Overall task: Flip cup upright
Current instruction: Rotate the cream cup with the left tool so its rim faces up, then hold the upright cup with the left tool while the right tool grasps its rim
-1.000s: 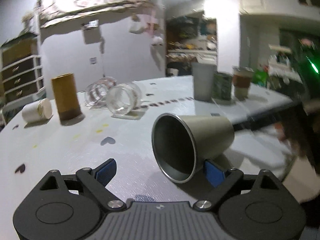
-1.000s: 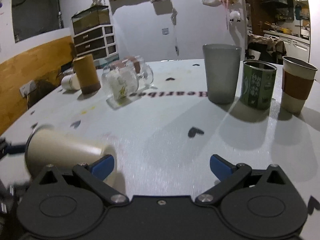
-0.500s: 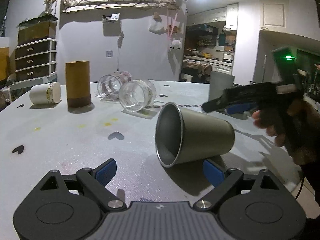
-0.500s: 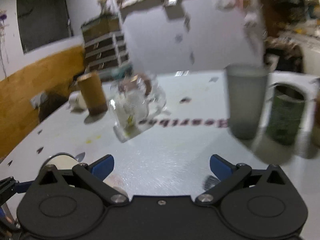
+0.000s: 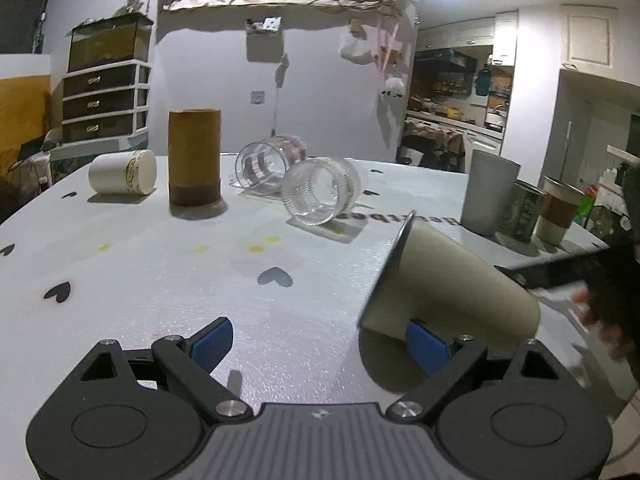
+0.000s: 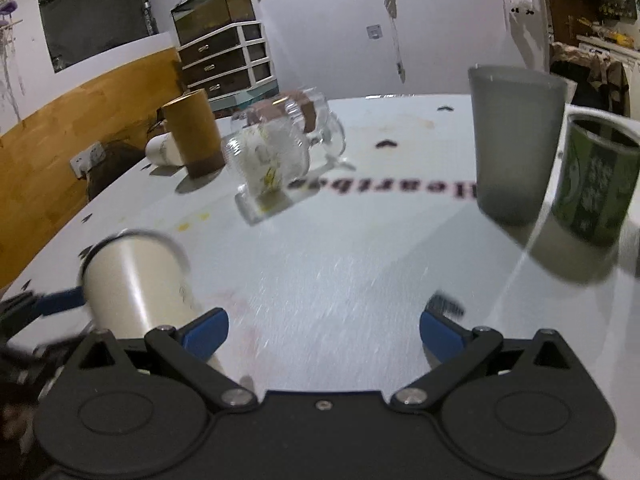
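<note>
A steel cup lies on its side on the white table, rim to the left, tilted up a little. It sits just beyond my left gripper's right fingertip. My left gripper is open and empty. In the right wrist view the same cup shows at the left, beside my open right gripper. The left gripper's blue fingertip touches the cup's side there. The right gripper also shows at the right edge of the left wrist view.
Two clear glass mugs lie on their sides mid-table. A brown cylinder stands and a white cup lies at the back left. A grey tumbler, a green tin and a sleeved paper cup stand at the right.
The cup has turned so its mouth faces away from the left camera and its rim has lifted. The right gripper has come lower and closer behind the cup.
</note>
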{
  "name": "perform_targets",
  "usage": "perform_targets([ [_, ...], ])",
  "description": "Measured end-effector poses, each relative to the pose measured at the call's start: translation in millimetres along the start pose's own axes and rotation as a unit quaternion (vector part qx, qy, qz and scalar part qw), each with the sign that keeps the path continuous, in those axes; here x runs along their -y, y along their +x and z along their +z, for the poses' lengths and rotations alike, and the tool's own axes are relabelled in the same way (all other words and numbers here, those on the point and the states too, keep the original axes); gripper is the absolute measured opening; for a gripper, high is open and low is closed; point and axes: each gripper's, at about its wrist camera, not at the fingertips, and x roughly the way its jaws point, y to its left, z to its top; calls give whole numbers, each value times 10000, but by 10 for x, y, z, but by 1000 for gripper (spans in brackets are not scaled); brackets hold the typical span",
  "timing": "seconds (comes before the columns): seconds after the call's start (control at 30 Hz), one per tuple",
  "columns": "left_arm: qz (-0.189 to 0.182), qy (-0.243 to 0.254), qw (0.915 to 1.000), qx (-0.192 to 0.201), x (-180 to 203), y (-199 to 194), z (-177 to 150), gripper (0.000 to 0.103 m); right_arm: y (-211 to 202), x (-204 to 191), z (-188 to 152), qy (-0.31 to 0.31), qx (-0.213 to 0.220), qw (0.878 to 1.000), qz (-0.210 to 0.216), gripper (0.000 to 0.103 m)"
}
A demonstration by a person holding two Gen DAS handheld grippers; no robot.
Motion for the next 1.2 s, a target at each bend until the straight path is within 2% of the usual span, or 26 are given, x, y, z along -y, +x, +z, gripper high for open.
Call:
perform_targets([
  [0.3,169,-448,9988,-37,-23,36,75,91,-226,-229,-234,23,101,9991,423,103],
  [0.47,-254,-762,9968,1,-32,-100,153,91,-281,-279,-237,110,199,9981,572,103],
  [0.57,-769,-937,9926,23,37,-169,196,90,-280,-219,-213,425,208,9963,723,103],
  [0.67,-1233,-981,9874,-157,147,-141,179,84,-212,-92,-154,1075,92,9883,1076,103],
  [0.8,-1368,-893,9852,-521,323,3,124,72,-63,96,-85,2086,-130,9643,1629,100],
  [0.93,-1478,-929,9819,-731,425,114,89,62,75,115,-24,2378,-279,9552,1738,95],
  [1.1,-1281,-628,9881,-572,553,88,52,62,258,129,50,2667,-415,9450,1847,85],
  [1.2,-1311,-548,9887,-481,562,69,26,62,272,105,78,2617,-406,9471,1813,81],
])
